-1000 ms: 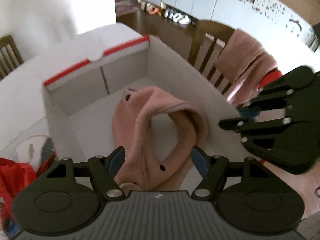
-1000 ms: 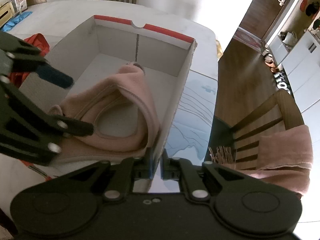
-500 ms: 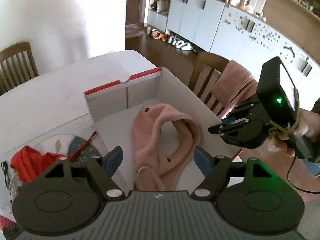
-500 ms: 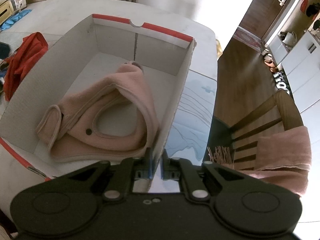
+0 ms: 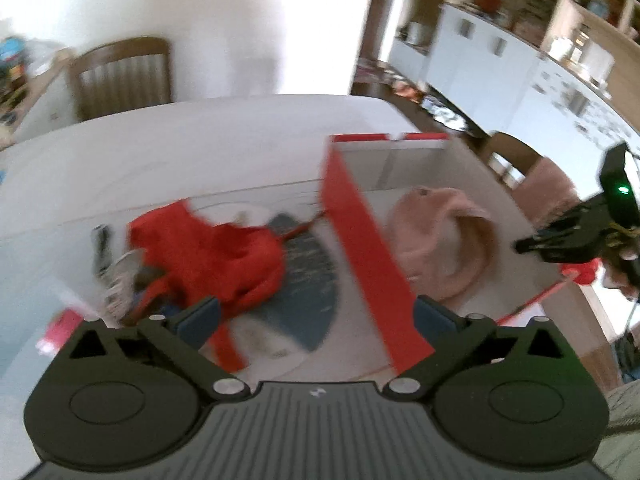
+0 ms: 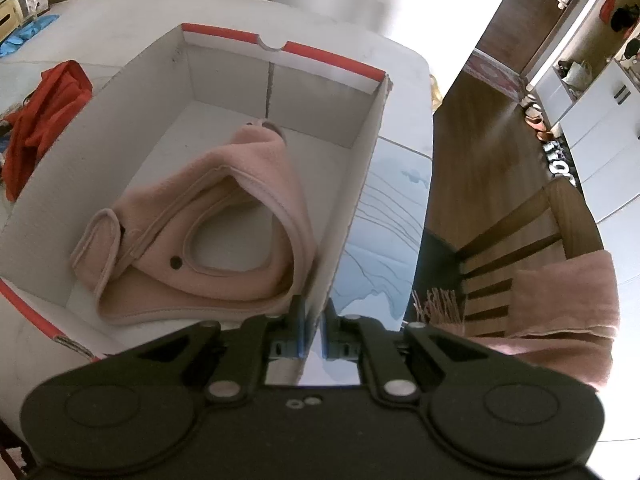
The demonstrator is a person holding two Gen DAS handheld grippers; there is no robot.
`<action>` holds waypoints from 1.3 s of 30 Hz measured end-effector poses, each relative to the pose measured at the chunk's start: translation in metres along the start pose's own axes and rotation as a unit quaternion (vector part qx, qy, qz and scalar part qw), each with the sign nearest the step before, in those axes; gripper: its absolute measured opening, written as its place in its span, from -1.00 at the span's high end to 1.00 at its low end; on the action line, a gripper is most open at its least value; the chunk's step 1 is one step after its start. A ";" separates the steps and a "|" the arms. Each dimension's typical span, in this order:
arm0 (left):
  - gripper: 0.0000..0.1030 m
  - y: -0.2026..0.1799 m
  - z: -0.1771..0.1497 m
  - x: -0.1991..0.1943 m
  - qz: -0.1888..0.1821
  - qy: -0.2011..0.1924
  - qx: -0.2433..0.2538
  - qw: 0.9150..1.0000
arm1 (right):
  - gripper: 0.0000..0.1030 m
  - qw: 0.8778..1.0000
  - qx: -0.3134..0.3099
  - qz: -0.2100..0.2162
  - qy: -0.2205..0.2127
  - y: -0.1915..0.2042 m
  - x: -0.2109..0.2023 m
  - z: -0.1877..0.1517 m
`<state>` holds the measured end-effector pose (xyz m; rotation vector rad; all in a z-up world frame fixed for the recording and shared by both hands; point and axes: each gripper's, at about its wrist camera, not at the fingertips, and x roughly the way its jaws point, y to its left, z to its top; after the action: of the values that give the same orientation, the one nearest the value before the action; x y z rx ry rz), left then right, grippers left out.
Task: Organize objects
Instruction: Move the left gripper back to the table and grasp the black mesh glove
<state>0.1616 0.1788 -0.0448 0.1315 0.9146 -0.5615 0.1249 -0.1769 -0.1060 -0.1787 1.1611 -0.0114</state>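
Note:
A cardboard box [image 6: 360,184] with red outer sides [image 5: 368,252] stands on the white table. A pink fleece hat [image 6: 224,232] lies inside it, also in the left wrist view [image 5: 444,240]. My right gripper [image 6: 313,338] is shut on the box's right wall near its front corner; it also shows in the left wrist view [image 5: 560,244]. My left gripper [image 5: 316,314] is open and empty, above the table left of the box. A red garment [image 5: 208,256] lies crumpled on the table left of the box, also in the right wrist view [image 6: 44,116].
A round plate with a blue pattern [image 5: 304,280] and small dark items [image 5: 104,248] lie by the red garment. Wooden chairs stand at the far side [image 5: 120,76] and right side [image 6: 520,240], the right one draped with a pink towel [image 6: 564,300].
My left gripper has drawn back out of the box and swung left over the red garment. The pink hat stays in the box. My right gripper has kept its hold on the wall.

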 end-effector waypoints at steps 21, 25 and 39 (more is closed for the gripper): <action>-1.00 0.160 -0.089 -0.002 0.089 0.048 -0.073 0.992 | 0.83 1.000 -0.008 -0.020 0.020 0.008 0.006 0.005; -0.98 0.171 -0.090 0.010 0.094 0.054 -0.062 0.992 | 0.81 0.999 -0.012 -0.026 0.024 0.011 0.009 0.005; -0.09 0.191 -0.091 0.029 0.064 0.071 -0.054 0.994 | 0.80 0.999 -0.012 -0.034 0.026 0.013 0.009 0.005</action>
<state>0.2088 0.3606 -0.1470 0.1317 1.0659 -0.3867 0.1319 -0.1648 -0.1145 -0.2417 1.2074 -0.0628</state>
